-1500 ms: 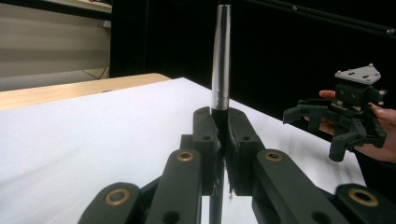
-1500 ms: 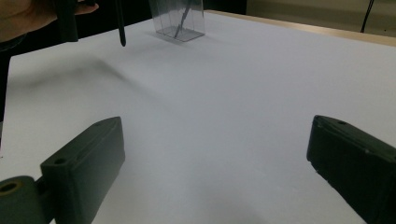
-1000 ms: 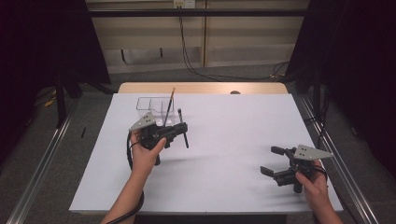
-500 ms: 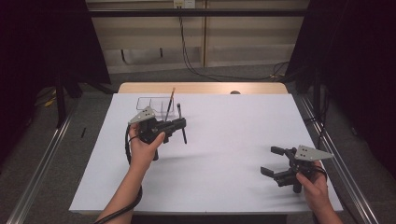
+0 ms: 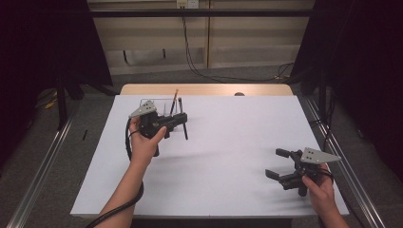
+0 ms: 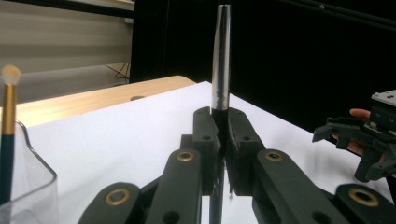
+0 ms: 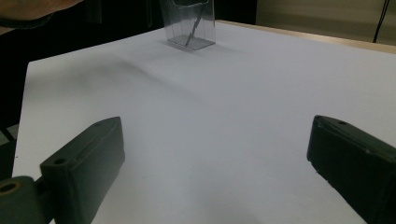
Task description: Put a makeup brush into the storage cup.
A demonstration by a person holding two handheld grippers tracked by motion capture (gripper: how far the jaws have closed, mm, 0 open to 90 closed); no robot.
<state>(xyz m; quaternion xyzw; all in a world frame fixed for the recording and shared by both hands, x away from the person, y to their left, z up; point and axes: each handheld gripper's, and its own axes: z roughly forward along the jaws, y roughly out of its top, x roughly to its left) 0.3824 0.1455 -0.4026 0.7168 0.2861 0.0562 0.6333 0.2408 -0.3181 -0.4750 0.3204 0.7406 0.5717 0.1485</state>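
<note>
Lifting and drifting toward the far-left corner, my left hand-held gripper (image 5: 177,120) has carried the slim black-and-silver makeup brush handle (image 5: 183,124) closer to the clear plastic rectangular holder (image 5: 159,105) than it was a second ago — its jaws are clamped tight on the brush, which stands nearly upright between them, as the left gripper view shows (image 6: 220,60). I judge this to be the carry before dropping the brush into the holder, where a gold-handled brush with a pale tuft (image 6: 9,107) already leans; what remains is to line the lower end up over the open top and let go.

My right hand-held gripper (image 5: 280,164) has not shifted: it hovers low over the near-right part of the counter, jaws wide apart and holding nothing, well away from the holder.

Beyond that lies the white sheet covering the counter (image 5: 237,142), bare apart from the holder, with a strip of light wood (image 5: 204,90) showing along the far edge. Around it — grey floor, metal rails at both sides, black curtains, and dark cables hanging down the pale back wall (image 5: 190,47).
</note>
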